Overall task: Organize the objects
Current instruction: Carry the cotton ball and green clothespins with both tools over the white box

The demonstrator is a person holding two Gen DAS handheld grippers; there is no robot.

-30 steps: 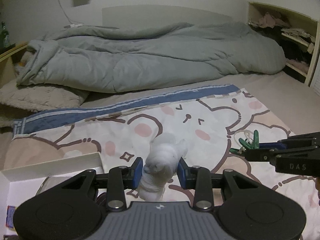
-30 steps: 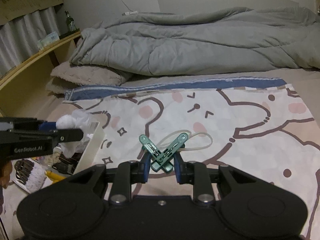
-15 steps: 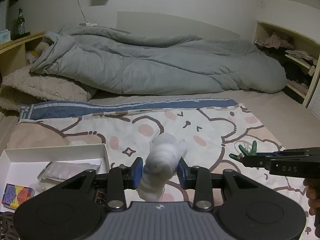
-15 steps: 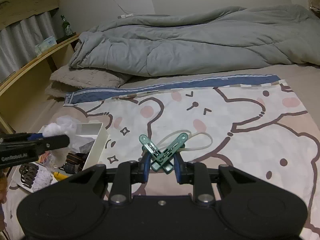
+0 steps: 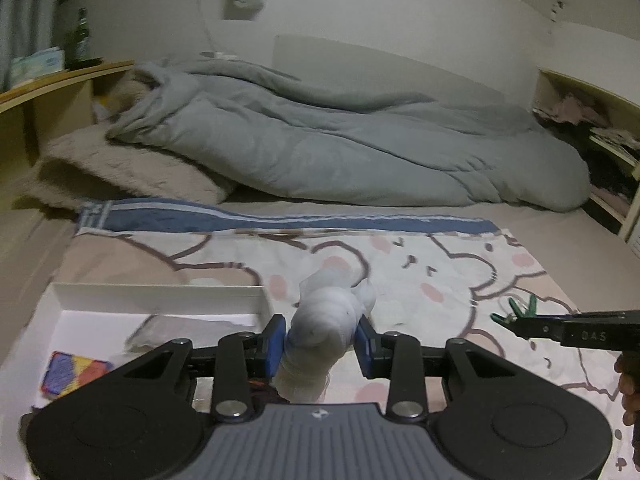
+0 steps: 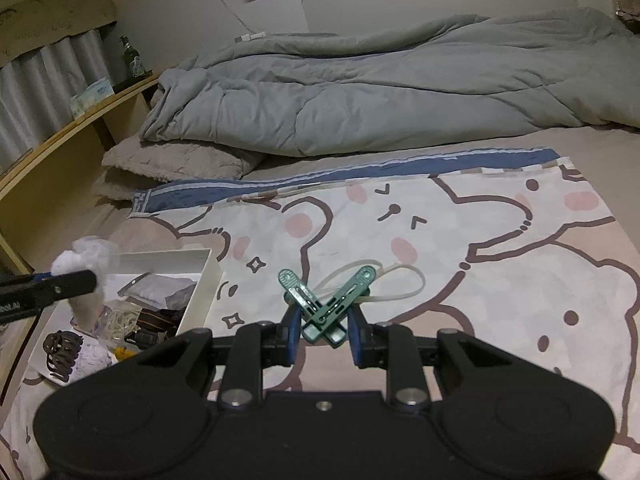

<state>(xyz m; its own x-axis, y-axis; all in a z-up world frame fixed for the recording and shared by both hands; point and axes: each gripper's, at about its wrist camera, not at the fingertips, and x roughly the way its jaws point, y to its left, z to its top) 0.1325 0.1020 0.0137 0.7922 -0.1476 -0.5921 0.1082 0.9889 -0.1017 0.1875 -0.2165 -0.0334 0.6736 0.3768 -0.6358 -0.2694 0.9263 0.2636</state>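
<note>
Both grippers are loaded. Left gripper (image 5: 320,344) is clamped on a white wad (image 5: 326,320) of soft, gauzy stuff, held in the air just off the near right corner of the box (image 5: 160,292); in the right wrist view the wad (image 6: 86,264) hangs over the box's open top. Right gripper (image 6: 322,334) pinches two green clips (image 6: 324,304) crossed like an X, with a pale loop (image 6: 396,280) of cord or plastic trailing off them onto the sheet (image 6: 500,260).

As for progress, I judge the sorting well along. The box (image 6: 200,296), a shallow white tray, already holds a grey pouch (image 6: 158,290), a tangle of pale bands (image 6: 120,318), some dark bits by the near wall that I can't identify, and something yellow. A multicoloured block (image 5: 74,372) shows in the left wrist view at the box's near left. A dark claw clip (image 6: 60,350) lies on white at the near left; whether that is inside the box I cannot tell.

Left to do, by my reading: drop the wad in, then bring the clips over. Apart from the loop, the sheet looks bare of loose items.
</note>
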